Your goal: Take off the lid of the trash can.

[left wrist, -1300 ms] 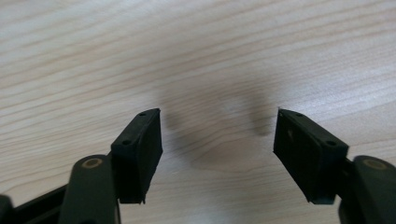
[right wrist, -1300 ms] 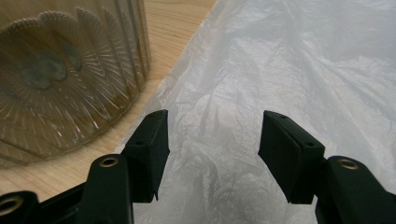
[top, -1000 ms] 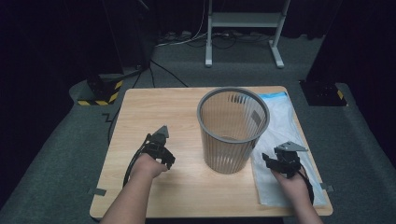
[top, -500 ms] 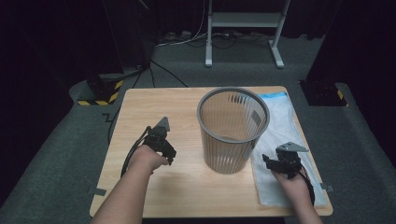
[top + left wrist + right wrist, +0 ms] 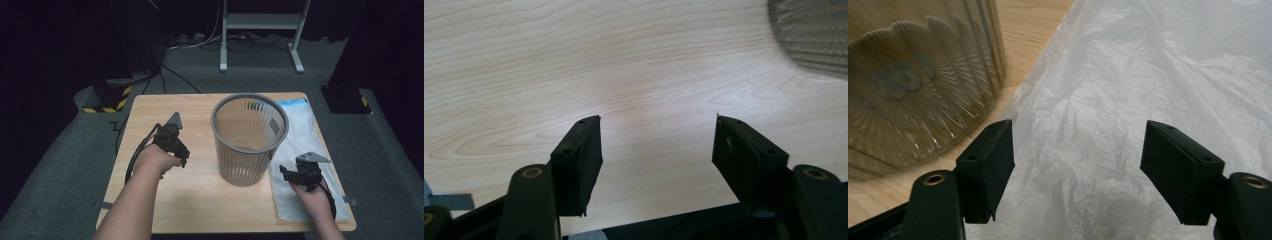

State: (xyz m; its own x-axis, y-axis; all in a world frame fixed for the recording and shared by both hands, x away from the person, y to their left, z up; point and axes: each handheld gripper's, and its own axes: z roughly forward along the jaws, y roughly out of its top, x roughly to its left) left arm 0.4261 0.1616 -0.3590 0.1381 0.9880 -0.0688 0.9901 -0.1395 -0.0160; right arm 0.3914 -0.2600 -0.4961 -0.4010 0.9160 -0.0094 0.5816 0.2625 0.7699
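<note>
A grey slatted wastebasket [image 5: 249, 139] stands upright near the middle of the wooden table [image 5: 200, 200]; its wall also shows in the right gripper view [image 5: 913, 90] and its edge in the left gripper view [image 5: 811, 35]. A flat translucent plastic bag [image 5: 305, 135] with a blue top edge lies to its right, wrinkled [image 5: 1128, 100]. My left gripper [image 5: 181, 155] hovers left of the basket, open over bare wood [image 5: 656, 145]. My right gripper [image 5: 289, 174] is open just above the bag's near part [image 5: 1078, 165], nothing between its jaws.
The table sits on grey carpet. A white metal stand [image 5: 260, 35] and loose cables [image 5: 200, 42] lie on the floor behind it. A black base with yellow-black hazard tape [image 5: 107, 97] stands off the table's far left corner.
My left gripper has moved forward and slightly right across the table, toward the basket. The right gripper has stayed in place over the bag.
</note>
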